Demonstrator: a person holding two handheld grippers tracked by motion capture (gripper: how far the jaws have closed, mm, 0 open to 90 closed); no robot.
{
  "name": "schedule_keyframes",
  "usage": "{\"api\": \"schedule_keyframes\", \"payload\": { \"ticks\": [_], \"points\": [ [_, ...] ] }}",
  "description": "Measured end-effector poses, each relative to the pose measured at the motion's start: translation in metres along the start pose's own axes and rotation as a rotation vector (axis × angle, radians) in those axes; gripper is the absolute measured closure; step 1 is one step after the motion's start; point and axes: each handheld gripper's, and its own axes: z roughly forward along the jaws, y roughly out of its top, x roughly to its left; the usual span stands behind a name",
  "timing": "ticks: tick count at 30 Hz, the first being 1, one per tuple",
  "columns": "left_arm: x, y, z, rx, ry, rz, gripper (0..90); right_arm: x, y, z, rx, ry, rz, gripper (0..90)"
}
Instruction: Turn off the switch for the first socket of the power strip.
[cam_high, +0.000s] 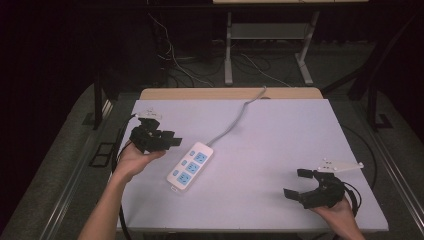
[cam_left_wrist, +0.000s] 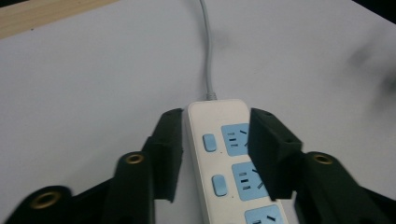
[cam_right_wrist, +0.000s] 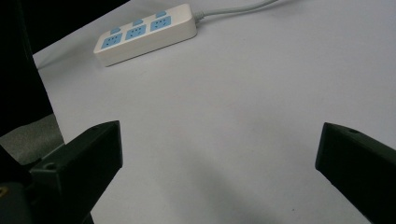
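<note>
A white power strip with blue sockets and blue switches lies slantwise on the pale table, left of centre. Its grey cable runs off over the far edge. My left gripper hovers just left of the strip's far end, jaws open. In the left gripper view the strip shows between the left gripper's parted jaws, which stand apart from its sides. My right gripper rests near the front right corner, open wide with nothing between its jaws. In the right gripper view, the right gripper faces the strip, which lies far off.
A wooden strip borders the table's far edge. Beyond it stand a desk frame and loose cables on the floor. Bare tabletop lies between the strip and the right gripper.
</note>
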Motion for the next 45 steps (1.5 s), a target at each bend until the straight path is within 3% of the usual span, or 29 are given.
{"api": "schedule_keyframes", "payload": {
  "ticks": [4,7,13,20,29,45],
  "points": [
    [-0.003,-0.003,-0.008,-0.043,-0.013,-0.012,33.1,0.000,0.000,0.000,0.000,-0.002,0.002,0.4],
    [-0.005,-0.006,-0.016,-0.100,-0.027,-0.027,25.3,0.000,0.000,0.000,-0.002,-0.002,0.003,0.4],
    [-0.011,-0.012,-0.022,-0.106,0.014,-0.043,0.8,0.000,0.000,0.001,0.001,-0.001,0.003,0.5],
    [-0.018,-0.029,-0.027,-0.170,-0.008,-0.066,0.0,-0.001,-0.001,0.001,0.005,-0.002,0.006,0.4],
    [-0.025,-0.047,-0.030,-0.213,0.008,-0.066,0.0,-0.001,-0.001,0.002,0.010,-0.002,0.003,0.4],
    [-0.036,-0.075,-0.016,-0.220,-0.026,-0.084,0.0,-0.001,-0.001,0.002,0.010,-0.004,0.002,0.4]
  ]
}}
